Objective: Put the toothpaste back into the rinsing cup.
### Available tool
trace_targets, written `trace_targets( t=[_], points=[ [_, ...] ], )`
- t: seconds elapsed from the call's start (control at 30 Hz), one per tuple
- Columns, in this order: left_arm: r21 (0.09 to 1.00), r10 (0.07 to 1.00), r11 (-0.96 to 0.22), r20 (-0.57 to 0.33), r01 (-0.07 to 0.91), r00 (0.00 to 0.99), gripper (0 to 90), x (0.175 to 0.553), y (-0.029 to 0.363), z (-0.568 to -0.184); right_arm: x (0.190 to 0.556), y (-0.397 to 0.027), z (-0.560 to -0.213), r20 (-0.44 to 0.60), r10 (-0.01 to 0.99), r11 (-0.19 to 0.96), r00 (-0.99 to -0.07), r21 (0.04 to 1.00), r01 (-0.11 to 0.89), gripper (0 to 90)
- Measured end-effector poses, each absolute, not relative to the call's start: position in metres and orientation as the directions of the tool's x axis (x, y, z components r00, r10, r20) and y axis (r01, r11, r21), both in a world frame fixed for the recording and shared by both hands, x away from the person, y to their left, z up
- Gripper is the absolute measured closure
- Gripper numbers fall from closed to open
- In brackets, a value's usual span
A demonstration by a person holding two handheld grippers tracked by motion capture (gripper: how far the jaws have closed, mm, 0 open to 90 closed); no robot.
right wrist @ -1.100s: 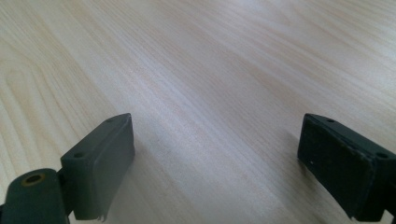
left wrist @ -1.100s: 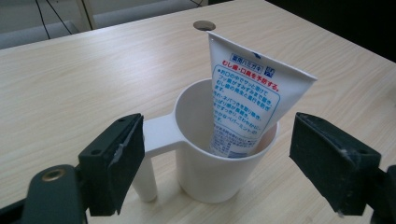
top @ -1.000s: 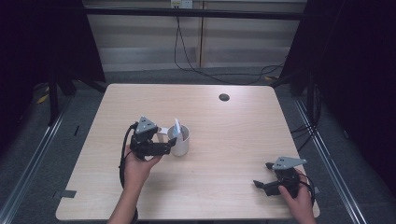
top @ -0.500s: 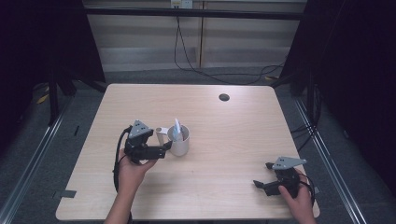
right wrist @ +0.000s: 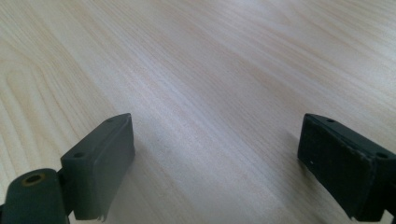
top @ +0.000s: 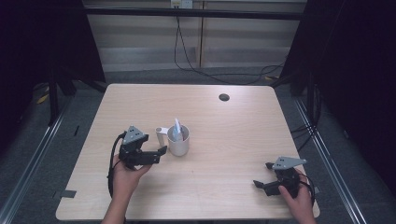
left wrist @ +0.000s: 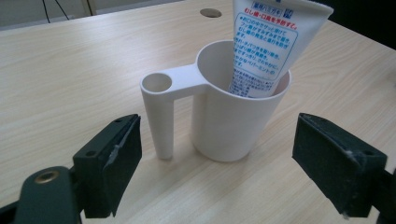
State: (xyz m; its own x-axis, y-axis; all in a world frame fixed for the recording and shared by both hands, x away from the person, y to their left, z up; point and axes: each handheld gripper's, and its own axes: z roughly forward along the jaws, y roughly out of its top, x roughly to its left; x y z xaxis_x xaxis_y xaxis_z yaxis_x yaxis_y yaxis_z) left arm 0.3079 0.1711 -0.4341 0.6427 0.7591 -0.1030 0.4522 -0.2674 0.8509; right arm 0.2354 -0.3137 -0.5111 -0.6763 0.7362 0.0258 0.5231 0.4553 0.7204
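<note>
In the high view, the white cup [top: 178,141] stands on the table [top: 233,140] left of its middle, closer to the near edge than the far one, with a toothpaste tube [top: 176,129] standing in it and a tubular side holder [top: 161,136] jutting toward the left edge. The left hand-held gripper [top: 159,154] sits just beside the cup on its near-left side, its jaws apart and nothing between them. The right hand-held gripper [top: 262,179] rests near the near right corner, well apart from the cup.

In the left gripper view, the cup [left wrist: 233,116] is ahead of the jaws and centred between them; both pads are spread wide and touch neither the cup wall nor the side holder [left wrist: 159,116]. The toothpaste tube [left wrist: 266,42] leans against the far rim, tilted, its cap end down inside.

In the right gripper view, the jaws are wide open over bare table [right wrist: 196,70], holding nothing.

The step in hand looks like lining up on the cup with the left hand-held gripper before a grasp. The next move calls for pushing forward until the pads flank the cup body, or the holder, then closing gently and squarely so that the light cup does not tip and spill the tube.
</note>
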Motion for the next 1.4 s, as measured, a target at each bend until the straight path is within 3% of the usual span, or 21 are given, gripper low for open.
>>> trace_targets(
  t=[1.4],
  points=[
    [0.792, 0.815, -0.325, -0.044, 0.517, 0.578, 16.1, 0.297, 0.207, -0.481, 0.235, -0.314, -0.511, 0.027, 0.737, 0.455, -0.676, 0.720, 0.524, 10.5]
  ],
)
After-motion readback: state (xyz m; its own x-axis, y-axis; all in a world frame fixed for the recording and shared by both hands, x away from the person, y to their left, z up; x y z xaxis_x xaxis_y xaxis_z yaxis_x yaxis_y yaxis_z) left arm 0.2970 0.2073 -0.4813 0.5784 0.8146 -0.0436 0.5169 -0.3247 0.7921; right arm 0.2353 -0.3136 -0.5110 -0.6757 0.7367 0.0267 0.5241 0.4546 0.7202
